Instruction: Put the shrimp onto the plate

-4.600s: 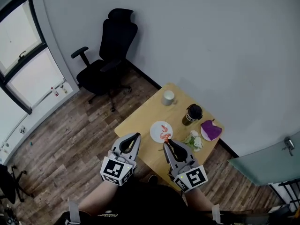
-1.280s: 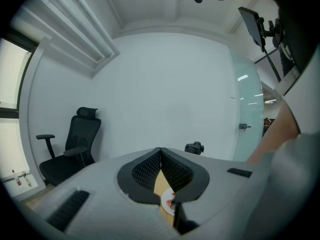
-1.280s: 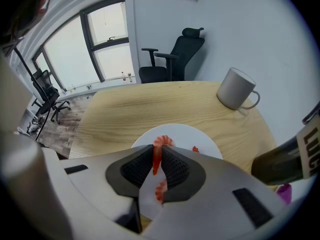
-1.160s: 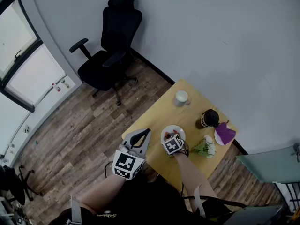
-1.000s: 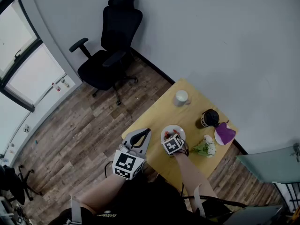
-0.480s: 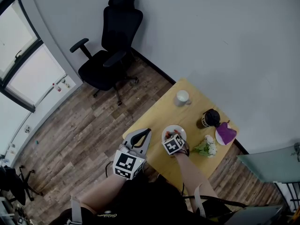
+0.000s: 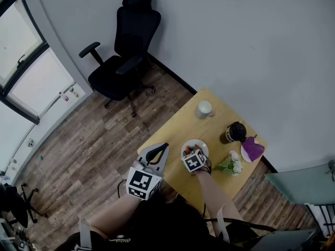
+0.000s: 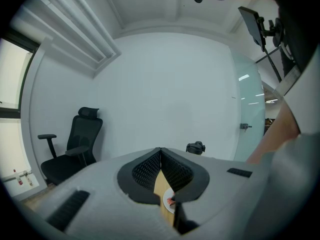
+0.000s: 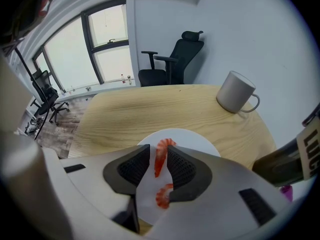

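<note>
A white plate (image 9: 197, 140) lies on the round wooden table (image 7: 172, 130). My right gripper (image 9: 159, 155) hangs low over it, seen in the head view at the plate's (image 7: 196, 145) near edge. An orange shrimp (image 9: 160, 160) stands between its black pads, with a thin gap on each side as the jaws are opening. A second, curled shrimp (image 9: 163, 196) lies on the plate nearer the camera. My left gripper (image 7: 157, 153) hovers off the table's left edge. Its pads (image 8: 160, 152) meet at the tips with nothing between them.
A white mug (image 7: 204, 107) stands at the table's far side, a dark lidded cup (image 7: 233, 132) to the right. A purple item on a dish (image 7: 252, 149) and white flowers (image 7: 230, 164) lie beyond my right arm. A black office chair (image 7: 125, 51) stands on the wooden floor.
Since the earliest frame my right gripper has gone forward and down over the plate. Over the last second both grippers have barely moved.
</note>
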Demonstrator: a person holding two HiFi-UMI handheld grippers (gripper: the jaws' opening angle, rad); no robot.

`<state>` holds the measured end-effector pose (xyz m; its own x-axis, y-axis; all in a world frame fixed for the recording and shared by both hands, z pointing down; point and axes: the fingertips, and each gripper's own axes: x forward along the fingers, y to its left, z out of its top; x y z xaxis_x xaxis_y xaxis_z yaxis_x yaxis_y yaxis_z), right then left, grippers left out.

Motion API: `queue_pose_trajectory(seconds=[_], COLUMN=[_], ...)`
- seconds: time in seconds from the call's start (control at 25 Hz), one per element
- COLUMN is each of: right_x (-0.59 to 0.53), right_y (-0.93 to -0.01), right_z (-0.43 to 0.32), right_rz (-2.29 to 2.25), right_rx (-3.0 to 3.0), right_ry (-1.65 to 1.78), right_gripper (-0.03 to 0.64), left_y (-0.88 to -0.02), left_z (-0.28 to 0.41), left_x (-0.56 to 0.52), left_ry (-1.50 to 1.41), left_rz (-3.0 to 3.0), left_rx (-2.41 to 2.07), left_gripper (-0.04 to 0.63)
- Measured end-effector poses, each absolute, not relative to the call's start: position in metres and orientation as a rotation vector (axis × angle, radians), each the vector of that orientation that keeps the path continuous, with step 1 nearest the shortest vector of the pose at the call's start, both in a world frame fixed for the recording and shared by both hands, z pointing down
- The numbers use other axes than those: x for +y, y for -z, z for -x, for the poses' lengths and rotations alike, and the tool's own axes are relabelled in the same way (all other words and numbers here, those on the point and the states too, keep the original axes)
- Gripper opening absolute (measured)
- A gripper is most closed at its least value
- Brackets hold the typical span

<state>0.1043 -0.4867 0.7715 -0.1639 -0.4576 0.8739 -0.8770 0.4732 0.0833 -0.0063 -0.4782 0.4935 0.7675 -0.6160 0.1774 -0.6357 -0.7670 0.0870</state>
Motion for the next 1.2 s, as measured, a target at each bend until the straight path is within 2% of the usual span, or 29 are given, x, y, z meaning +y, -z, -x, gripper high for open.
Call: queue_pose_trajectory(seconds=[0.2,0.6,0.96,1.2], right_x=[-0.485,-0.483,-0.493,-0.497], right_y=[-0.767,-0.754,-0.696,-0.616], right_z=[-0.1,-0.103,-0.093,-0.088], right_rz=[-1.149,-1.187,-1.35,-1.502], right_rx=[-1.82,-1.836,-1.992,-2.163], right_ry=[-0.594,-0.59,-0.555,-0.491], right_gripper=[0.139,0.14,0.029,0.011], left_y=[-0.492,-0.491,-0.484,-0.477], left_z=[0.006,0.001,-0.003,-0.007], left_x=[-0.476,-0.47,-0.465,-0.459], left_ry=[-0.203,-0.195,-0.175,-0.16], left_rz=[-2.821,-2.831,-2.848,-2.867], left_rx=[-0.997,-0.98,-0.971,-0.956], left_gripper=[0.008,0.008,0.008,0.008])
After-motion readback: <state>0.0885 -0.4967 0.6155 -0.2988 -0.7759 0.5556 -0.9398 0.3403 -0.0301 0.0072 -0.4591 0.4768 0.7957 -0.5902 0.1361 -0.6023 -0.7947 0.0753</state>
